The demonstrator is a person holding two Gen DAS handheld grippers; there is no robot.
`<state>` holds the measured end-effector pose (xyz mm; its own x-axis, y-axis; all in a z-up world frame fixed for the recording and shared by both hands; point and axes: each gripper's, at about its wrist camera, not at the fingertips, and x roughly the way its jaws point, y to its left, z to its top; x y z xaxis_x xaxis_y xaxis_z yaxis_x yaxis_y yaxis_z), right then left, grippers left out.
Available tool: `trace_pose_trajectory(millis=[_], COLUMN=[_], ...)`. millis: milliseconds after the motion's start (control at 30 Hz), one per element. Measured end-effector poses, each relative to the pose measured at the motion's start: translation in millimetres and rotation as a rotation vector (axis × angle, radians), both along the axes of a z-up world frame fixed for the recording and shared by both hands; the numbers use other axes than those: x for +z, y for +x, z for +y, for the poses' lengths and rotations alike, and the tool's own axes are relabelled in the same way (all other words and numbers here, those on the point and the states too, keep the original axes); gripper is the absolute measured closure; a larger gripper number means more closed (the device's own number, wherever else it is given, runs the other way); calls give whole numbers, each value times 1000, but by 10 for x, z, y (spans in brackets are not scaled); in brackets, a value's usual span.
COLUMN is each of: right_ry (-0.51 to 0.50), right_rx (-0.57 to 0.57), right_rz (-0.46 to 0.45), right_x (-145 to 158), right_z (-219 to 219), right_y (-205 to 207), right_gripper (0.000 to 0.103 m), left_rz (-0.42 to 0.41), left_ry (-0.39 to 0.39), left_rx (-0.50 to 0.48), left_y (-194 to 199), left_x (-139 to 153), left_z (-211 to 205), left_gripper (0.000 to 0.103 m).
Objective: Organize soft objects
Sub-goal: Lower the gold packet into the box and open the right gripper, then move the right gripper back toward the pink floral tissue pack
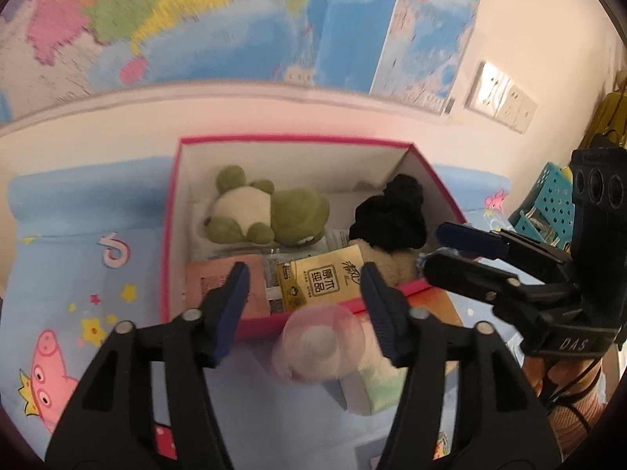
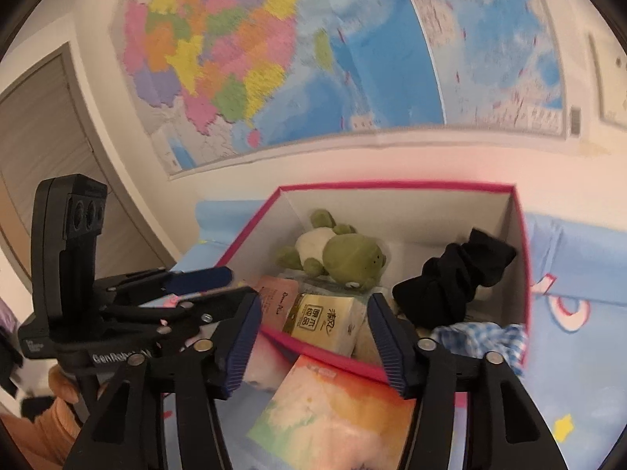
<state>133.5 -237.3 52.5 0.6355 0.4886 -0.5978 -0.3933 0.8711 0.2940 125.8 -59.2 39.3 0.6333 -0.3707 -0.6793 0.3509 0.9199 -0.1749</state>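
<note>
While both claws hover at the near rim of the pink-edged cardboard box [image 1: 172,211], nothing is pinched. Left claw [image 1: 303,305]: jaws spread wide, empty, above a blurred pale pink round object [image 1: 321,346] just outside the box. The box sits on a blue cartoon-print bed sheet [image 1: 78,258]. Inside, left to right: pink flat packet [image 1: 219,286], green-and-white plush frog [image 1: 266,211] toward the back, yellow tissue pack [image 1: 325,278] at the front wall, black bunched fabric [image 1: 388,215] at the right. Right claw [image 2: 313,337]: jaws also spread, empty, over an orange-and-green soft packet [image 2: 333,411] lying outside the box front. Blue-checked cloth [image 2: 482,337] lies in the box's near right corner.
</note>
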Motion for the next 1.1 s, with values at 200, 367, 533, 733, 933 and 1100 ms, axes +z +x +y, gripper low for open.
trace_pose_trajectory(millis=[200,367,533,733,933,1100], right_ry=[-4,-1,-17,-13,8,23], right_rx=[56,87,94,98,109,122], right_rz=[-75,-56,26,152,221,254], right_x=[147,61,-205,-564,-767,-863], right_z=[-58,-143,-242,-296,-273,-224], right_y=[-434,-759,-1036,-1240,-1342,-1366], right_gripper=[37,36,35,35,35,35], left_rz=[-65,-57,7,91,162,203], left_ry=[-3,23,42,47,48,32], left_rx=[-21,-39,-56,-81,-116,-140], left_y=[-430,-727,-932,-1084,-1214,-1321], left_x=[56,-65,-297,-563,-791,-901], left_z=[140,190,188,82,-66,-101], left_gripper=[38,32,32,32,32,32])
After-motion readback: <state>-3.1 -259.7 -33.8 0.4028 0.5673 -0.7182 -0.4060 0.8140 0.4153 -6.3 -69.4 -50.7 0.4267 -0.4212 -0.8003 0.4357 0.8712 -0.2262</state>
